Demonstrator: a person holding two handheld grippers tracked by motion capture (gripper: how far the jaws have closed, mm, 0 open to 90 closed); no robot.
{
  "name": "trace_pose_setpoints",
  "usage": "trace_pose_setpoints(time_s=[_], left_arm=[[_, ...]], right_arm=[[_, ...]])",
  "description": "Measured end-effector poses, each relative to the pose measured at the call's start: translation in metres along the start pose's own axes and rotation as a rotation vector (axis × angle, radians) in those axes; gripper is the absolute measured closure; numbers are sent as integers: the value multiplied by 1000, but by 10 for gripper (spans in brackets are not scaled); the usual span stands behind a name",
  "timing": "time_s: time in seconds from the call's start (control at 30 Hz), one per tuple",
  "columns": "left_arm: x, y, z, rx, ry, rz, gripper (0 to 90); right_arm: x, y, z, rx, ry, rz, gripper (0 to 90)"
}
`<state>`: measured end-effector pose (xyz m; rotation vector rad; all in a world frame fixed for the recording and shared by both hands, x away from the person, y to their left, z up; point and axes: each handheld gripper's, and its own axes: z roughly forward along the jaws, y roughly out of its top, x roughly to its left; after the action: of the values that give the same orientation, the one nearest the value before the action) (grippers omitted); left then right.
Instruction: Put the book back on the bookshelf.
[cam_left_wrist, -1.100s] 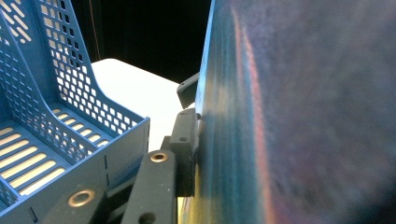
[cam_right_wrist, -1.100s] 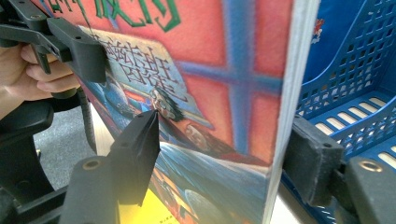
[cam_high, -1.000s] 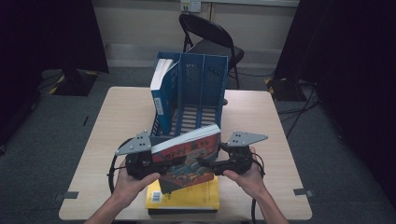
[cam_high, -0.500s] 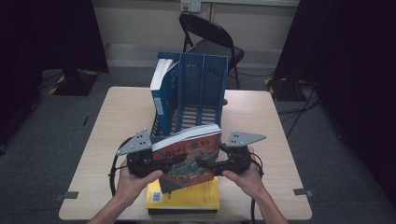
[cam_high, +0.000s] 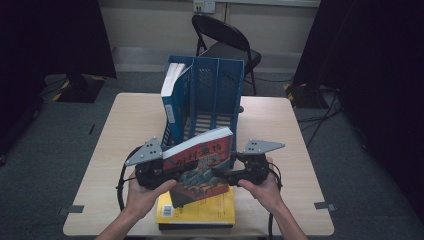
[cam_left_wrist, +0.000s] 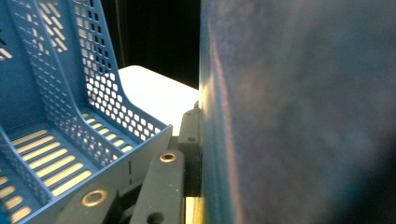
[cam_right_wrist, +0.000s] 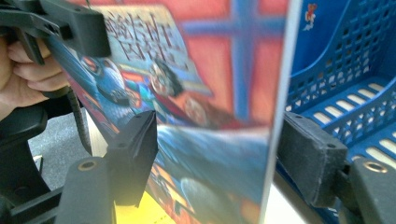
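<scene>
My left gripper (cam_high: 172, 172), at lower left of the high view, has just been closing its jaws, and they now pinch the left edge of the thick paperback with the red and blue illustrated cover (cam_high: 200, 162); I judge the lift is now secure on both sides. My right gripper (cam_high: 226, 175), right of centre, clamps the book's other edge, jaws spread about its thickness. The book hangs tilted just above the yellow book (cam_high: 197, 212), in front of the blue perforated plastic file rack (cam_high: 215, 95) at upper centre.
</scene>
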<state>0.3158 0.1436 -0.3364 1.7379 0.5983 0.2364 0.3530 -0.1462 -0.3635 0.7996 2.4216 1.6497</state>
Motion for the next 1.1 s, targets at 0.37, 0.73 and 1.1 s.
trace_pose_setpoints(time_s=[0.37, 0.73, 1.1], left_arm=[[8, -2, -13, -2, 37, -40, 744], [15, 1, -19, 4, 73, -77, 744], [19, 10, -29, 1, 128, -99, 745]], right_arm=[[-1, -23, -17, 47, -39, 23, 277], [-15, -54, -30, 74, -76, 102, 272], [-17, -54, -30, 75, -87, 103, 270]])
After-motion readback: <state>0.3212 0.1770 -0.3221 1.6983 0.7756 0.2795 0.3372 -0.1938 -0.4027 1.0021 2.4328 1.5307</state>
